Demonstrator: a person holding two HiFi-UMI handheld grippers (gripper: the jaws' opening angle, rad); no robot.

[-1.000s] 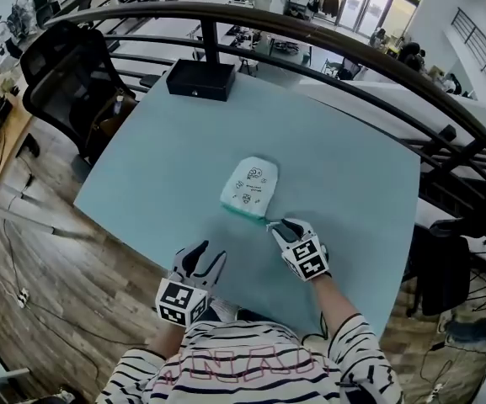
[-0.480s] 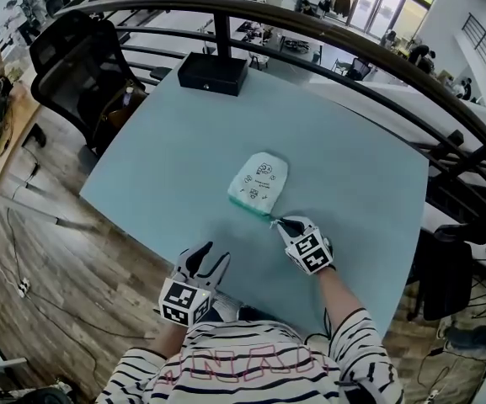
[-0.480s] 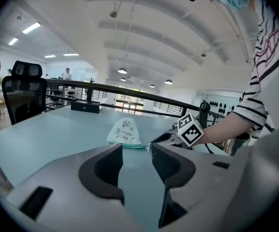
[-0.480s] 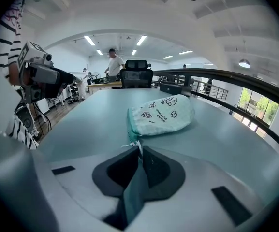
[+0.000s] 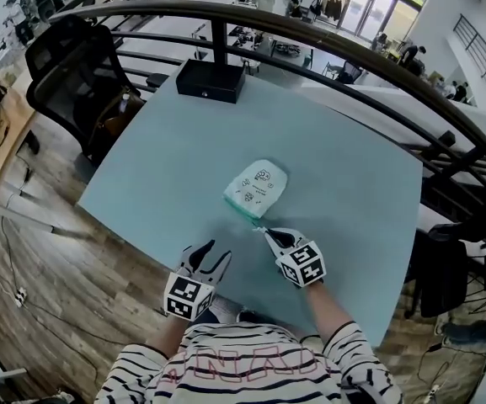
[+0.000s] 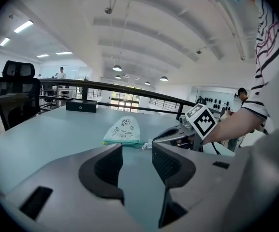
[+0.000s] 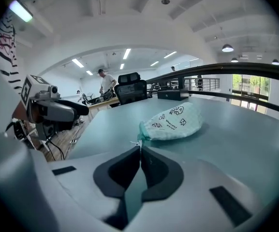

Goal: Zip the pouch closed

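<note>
Resting the pouch (image 5: pixel 258 186) flat near the middle of the pale green table (image 5: pixel 335 133), rounded end pointing away and the green zipper (image 5: pixel 239 211) edge facing the body. Showing small dark cartoon prints on its white upper face.

Reaching in with the right gripper (image 5: pixel 264 231) from the near side, tips touching the nearest end of that zipper edge. Closing its jaws to a tight pinch, pads meeting at the tips around the small white zipper pull (image 7: pixel 137 142). Probably gripping it, though the tab is tiny and half covered by the pads. Tilting this gripper downward, low over the tabletop.

Holding the left gripper (image 5: pixel 210 256) back by the table's near edge, to the left of the right gripper and well apart from the pouch. Holding its jaws apart, with only bare tabletop between the pads. Aiming it toward the pouch, with the right gripper's marker cube off to its right.

Wearing black-and-white striped sleeves (image 5: pixel 356 343) on both arms.

Sharing the table with a black box (image 5: pixel 210 80) at the far edge, just beside the dark curved railing (image 5: pixel 327 34). Standing off the table's far left corner on the wooden floor (image 5: pixel 57 268): a black office chair (image 5: pixel 64 64).
</note>
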